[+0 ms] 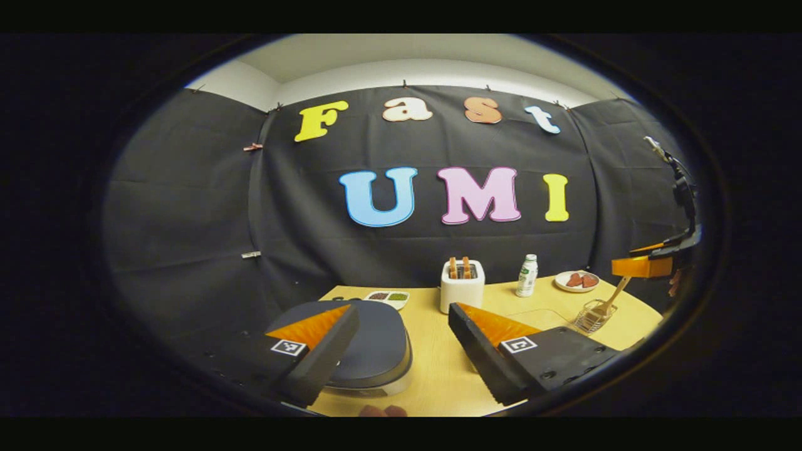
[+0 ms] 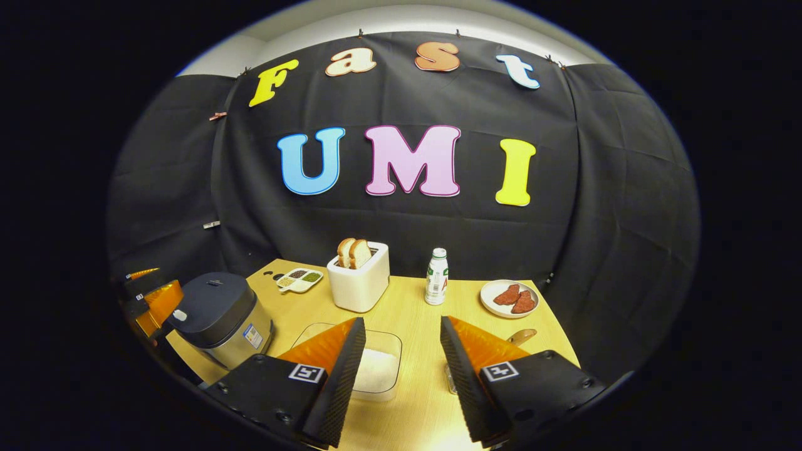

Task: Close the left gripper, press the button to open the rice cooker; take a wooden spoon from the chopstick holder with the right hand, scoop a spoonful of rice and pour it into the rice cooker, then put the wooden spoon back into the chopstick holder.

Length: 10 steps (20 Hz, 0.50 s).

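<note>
The left tool (image 1: pixel 401 338) stands released over the closed, dark-lidded steel rice cooker (image 2: pixel 219 316), hiding part of its lid. The right tool (image 2: pixel 401 357) is released too, above the clear tub of white rice (image 2: pixel 379 369). The pale wooden spoon (image 1: pixel 611 299) leans handle-up in the wire chopstick holder (image 1: pixel 592 318) on the light wooden tabletop (image 1: pixel 438 376), its bowl hard to make out.
</note>
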{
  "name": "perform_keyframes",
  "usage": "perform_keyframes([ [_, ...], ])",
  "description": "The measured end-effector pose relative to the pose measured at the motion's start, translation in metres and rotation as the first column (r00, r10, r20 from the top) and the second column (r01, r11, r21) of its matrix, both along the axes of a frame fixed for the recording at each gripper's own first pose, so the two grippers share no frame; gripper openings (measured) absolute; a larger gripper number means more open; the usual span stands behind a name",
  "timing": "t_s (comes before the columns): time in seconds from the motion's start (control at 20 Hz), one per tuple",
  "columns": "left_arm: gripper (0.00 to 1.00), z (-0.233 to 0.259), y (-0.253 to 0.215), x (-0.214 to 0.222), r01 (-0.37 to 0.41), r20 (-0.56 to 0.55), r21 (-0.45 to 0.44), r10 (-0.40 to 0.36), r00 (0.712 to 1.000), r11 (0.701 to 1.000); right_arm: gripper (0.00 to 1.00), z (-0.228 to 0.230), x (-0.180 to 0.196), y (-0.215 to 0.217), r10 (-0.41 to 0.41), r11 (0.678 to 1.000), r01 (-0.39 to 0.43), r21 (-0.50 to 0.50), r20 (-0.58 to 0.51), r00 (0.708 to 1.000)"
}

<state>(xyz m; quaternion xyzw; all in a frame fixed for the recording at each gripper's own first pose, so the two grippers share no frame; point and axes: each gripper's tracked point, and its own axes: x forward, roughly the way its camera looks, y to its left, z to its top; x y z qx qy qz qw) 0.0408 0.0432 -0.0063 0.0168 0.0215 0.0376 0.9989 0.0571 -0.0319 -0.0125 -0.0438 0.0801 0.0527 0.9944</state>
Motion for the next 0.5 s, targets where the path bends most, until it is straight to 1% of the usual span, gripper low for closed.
perform_keyframes([
  [0.05,0.97,0.002,-0.002,0.001,0.001,0.0,-0.005,-0.001,1.0,1.0,0.81,0.001,-0.001,-0.001,-0.003,1.0,0.003,0.007,0.003,1.0],
  [0.25,0.97,0.009,-0.008,0.002,0.0,0.004,0.009,0.0,1.0,1.0,0.92,0.009,-0.006,-0.004,-0.004,1.0,0.003,0.022,0.027,1.0],
  [0.35,0.97,0.011,-0.009,0.001,-0.005,0.009,0.01,0.004,1.0,1.0,0.92,0.018,-0.009,-0.004,0.003,0.999,-0.005,0.035,0.061,0.998],
  [0.5,0.97,0.015,-0.013,0.002,0.0,0.011,-0.003,0.0,1.0,1.0,0.96,0.028,-0.01,-0.008,-0.017,0.999,0.012,0.051,0.098,0.995],
])
